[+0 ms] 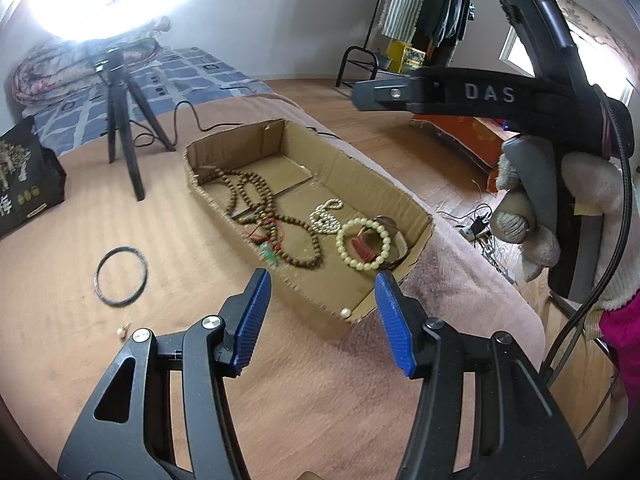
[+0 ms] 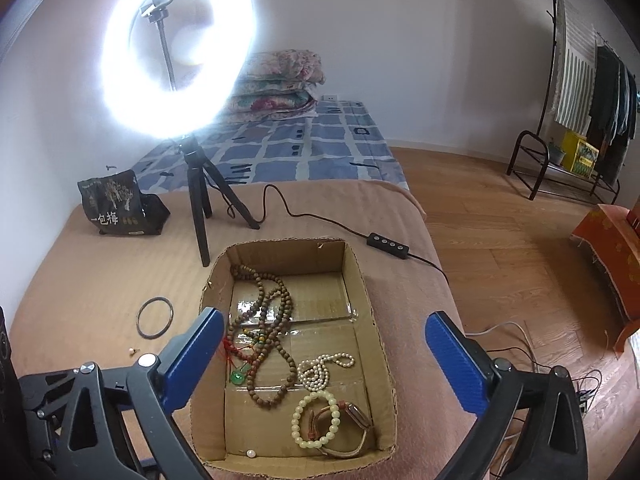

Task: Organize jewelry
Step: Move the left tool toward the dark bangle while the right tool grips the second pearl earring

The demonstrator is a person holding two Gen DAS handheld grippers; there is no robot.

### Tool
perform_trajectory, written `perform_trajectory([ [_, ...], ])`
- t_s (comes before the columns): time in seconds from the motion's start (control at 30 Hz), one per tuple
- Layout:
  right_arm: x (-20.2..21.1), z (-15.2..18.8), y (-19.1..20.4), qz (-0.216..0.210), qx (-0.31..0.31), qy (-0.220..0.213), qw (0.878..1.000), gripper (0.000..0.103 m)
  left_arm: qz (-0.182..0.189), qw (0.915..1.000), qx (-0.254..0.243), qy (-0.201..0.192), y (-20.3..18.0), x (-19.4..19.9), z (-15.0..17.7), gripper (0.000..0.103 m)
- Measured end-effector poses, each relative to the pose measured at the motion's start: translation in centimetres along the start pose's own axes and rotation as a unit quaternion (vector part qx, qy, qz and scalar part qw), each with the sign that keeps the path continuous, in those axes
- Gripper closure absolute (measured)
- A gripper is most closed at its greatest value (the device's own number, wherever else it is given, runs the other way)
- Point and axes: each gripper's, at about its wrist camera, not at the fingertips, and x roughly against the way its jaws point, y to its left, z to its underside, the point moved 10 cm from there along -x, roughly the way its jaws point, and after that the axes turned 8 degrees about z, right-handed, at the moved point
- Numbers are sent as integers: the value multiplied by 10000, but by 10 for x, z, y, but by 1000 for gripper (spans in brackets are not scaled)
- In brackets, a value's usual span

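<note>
A shallow cardboard box (image 1: 404, 196) (image 2: 372, 308) sits on the brown blanket. In it lie a long brown bead necklace (image 1: 256, 196) (image 2: 264, 320), a small white pearl strand (image 1: 326, 220) (image 2: 320, 370), a cream bead bracelet (image 1: 362, 244) (image 2: 316, 420), a watch (image 2: 356, 424) and a loose pearl (image 1: 345, 313) (image 2: 251, 453). A dark bangle (image 1: 120, 276) (image 2: 155, 317) and a pearl earring (image 1: 122, 331) (image 2: 133, 351) lie on the blanket left of the box. My left gripper (image 1: 320, 316) is open and empty at the box's near end. My right gripper (image 2: 324, 364) is open and empty above the box.
A ring light on a black tripod (image 1: 120, 116) (image 2: 200, 200) stands behind the box, its cable and switch (image 2: 387, 245) trailing right. A black snack bag (image 1: 24, 176) (image 2: 116, 204) sits far left. The blanket's edge drops to the wooden floor (image 2: 500, 260) on the right.
</note>
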Motion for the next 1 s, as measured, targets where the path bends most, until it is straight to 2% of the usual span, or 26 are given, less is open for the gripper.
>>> perform_trajectory([
  [0.3, 12, 4, 16, -71, 69, -2, 10000, 0, -373, 9991, 195, -111, 37, 38, 16, 48],
  [0.47, 20, 7, 29, -135, 70, -88, 9998, 0, -666, 9971, 329, -151, 71, 66, 31, 48],
  [0.77, 32, 18, 65, -285, 381, -130, 9988, 0, -1100, 9920, 597, -170, 127, 103, 55, 48],
  [1.0, 39, 37, 106, -576, 614, -30, 9964, 1, -1225, 9890, 796, -221, 161, 114, 60, 48],
])
